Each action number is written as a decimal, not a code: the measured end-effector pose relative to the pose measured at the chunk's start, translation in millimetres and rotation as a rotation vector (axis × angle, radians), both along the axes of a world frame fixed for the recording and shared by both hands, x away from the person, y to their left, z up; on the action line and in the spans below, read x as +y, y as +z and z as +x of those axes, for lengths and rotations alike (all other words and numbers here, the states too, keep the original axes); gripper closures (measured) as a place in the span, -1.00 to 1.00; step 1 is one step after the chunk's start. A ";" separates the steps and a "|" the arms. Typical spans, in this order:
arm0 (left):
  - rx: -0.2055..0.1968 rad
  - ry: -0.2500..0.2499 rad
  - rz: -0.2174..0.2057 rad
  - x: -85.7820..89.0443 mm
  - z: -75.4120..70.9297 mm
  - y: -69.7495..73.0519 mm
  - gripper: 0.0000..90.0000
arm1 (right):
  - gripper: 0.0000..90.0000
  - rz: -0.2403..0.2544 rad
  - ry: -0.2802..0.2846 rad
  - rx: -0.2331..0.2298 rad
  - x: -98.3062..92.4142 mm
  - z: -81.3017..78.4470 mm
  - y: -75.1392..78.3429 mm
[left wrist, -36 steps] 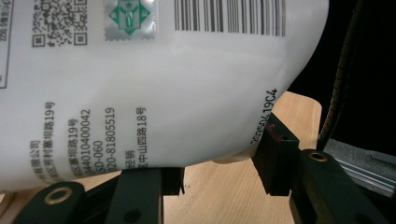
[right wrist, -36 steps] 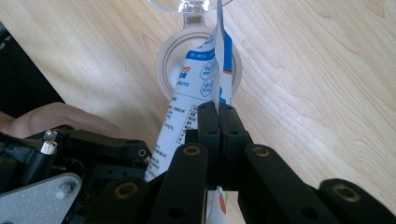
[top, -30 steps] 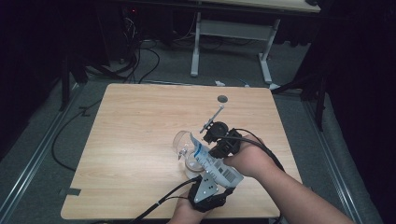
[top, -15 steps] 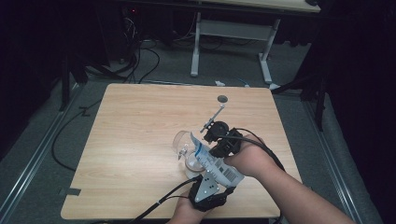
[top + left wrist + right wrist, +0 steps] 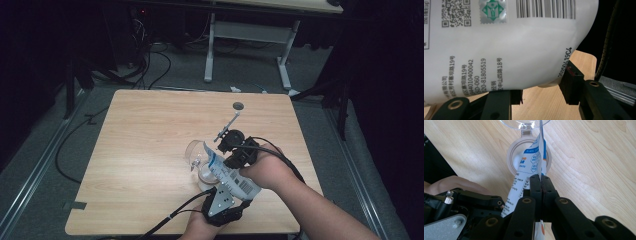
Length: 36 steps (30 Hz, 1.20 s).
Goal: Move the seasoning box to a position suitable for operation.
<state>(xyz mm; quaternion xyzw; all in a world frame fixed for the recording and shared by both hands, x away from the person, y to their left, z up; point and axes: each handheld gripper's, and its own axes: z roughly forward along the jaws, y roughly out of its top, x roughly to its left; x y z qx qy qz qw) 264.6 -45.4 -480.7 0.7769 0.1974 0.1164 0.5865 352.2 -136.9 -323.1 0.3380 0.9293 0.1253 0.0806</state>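
Observation:
A white printed pouch (image 5: 235,180) with barcodes is held tilted over a round white jar (image 5: 202,175) whose clear lid (image 5: 192,152) stands flipped open. My left gripper (image 5: 223,202), near the table's front edge, is shut on the pouch's body; in the left gripper view the pouch (image 5: 511,50) bulges between both pads of my left gripper (image 5: 541,87). My right gripper (image 5: 236,152) is shut on the pouch's thin upper edge. In the right gripper view my right gripper (image 5: 540,185) pinches that edge, and the pouch (image 5: 530,161) hangs across the jar's rim (image 5: 509,157).
A thin metal rod (image 5: 227,126) lies on the wooden table (image 5: 150,130) just beyond the right gripper, near a small round hole (image 5: 238,106). The person's right forearm (image 5: 310,205) comes in from the lower right. Cables lie on the floor behind the table.

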 end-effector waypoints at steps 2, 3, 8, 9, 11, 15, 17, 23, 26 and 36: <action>0.000 0.000 0.000 -0.1 0.1 -0.1 0.31 | 1.00 0.001 -0.002 0.002 -0.1 0.3 -0.2; 0.000 0.000 0.000 -0.2 0.1 -0.2 0.31 | 1.00 0.001 -0.002 0.002 -0.1 0.3 -0.3; 0.001 0.000 -0.003 -0.3 0.1 -0.1 0.31 | 1.00 0.002 -0.003 0.004 -0.1 0.5 -0.5; 0.001 0.000 -0.003 -0.3 0.2 0.0 0.31 | 1.00 0.002 -0.002 0.003 -0.1 0.5 -0.5; 0.001 0.000 -0.003 -0.3 0.3 0.0 0.31 | 1.00 0.002 -0.003 0.003 0.0 0.5 -0.4; 0.001 0.000 -0.003 -0.3 0.2 -0.2 0.31 | 1.00 0.003 -0.002 0.004 0.0 0.6 -0.4; 0.000 0.000 -0.003 -0.3 0.0 -0.1 0.31 | 1.00 0.003 -0.002 0.004 0.1 0.4 -0.5; 0.000 0.000 -0.007 -0.4 -0.4 0.0 0.31 | 1.00 0.002 0.000 0.003 0.0 0.0 0.1; -0.001 0.000 -0.007 -0.2 -0.3 0.1 0.31 | 1.00 0.001 0.000 0.001 0.2 -0.2 -0.1; 0.000 -0.001 -0.012 -0.2 0.7 1.7 0.31 | 1.00 0.005 -0.001 0.000 0.4 0.7 1.6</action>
